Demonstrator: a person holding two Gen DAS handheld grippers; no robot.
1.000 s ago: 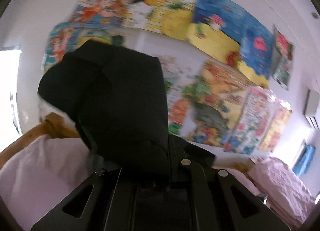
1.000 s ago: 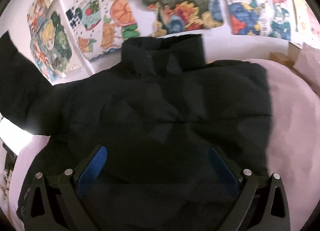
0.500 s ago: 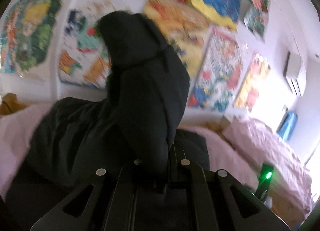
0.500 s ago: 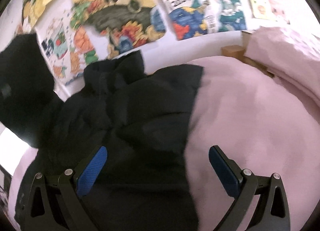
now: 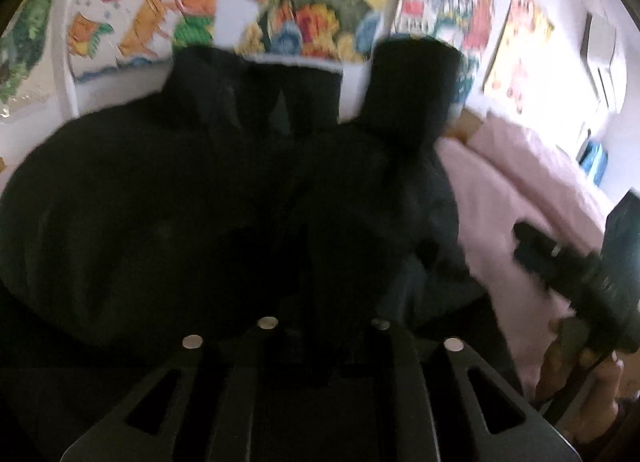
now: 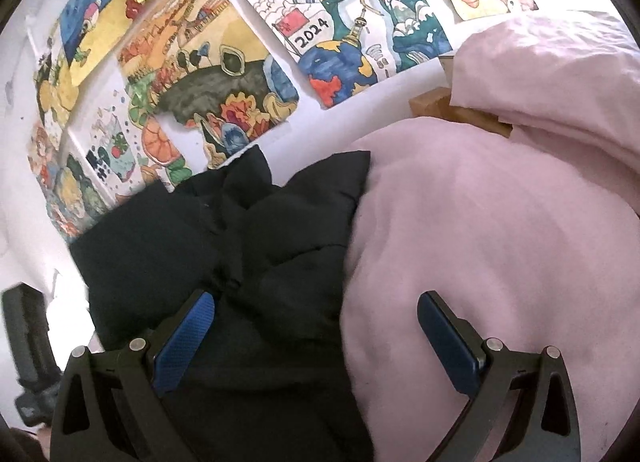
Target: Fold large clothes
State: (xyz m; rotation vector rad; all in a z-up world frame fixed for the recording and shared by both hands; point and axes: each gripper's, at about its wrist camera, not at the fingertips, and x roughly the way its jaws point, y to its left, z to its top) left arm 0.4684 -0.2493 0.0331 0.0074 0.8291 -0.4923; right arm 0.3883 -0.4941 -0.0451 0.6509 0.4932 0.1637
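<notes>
Children's paintings (image 6: 208, 74) crowd the white wall above a bed with pink bedding (image 6: 500, 230); one sheet reads "2024". Filling the left and centre of the left wrist view, a black puffer jacket (image 5: 160, 202) lies on the bed, collar toward the wall and sleeve (image 5: 408, 102) raised. The left tongs (image 5: 320, 326) are closed on the sleeve. The right tongs (image 6: 316, 326) gape wide, holding nothing, straddling the jacket's right edge, with open bedding rightward.

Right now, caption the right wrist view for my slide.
Open right gripper hovers over black puffer jacket on pink bedding.
</notes>
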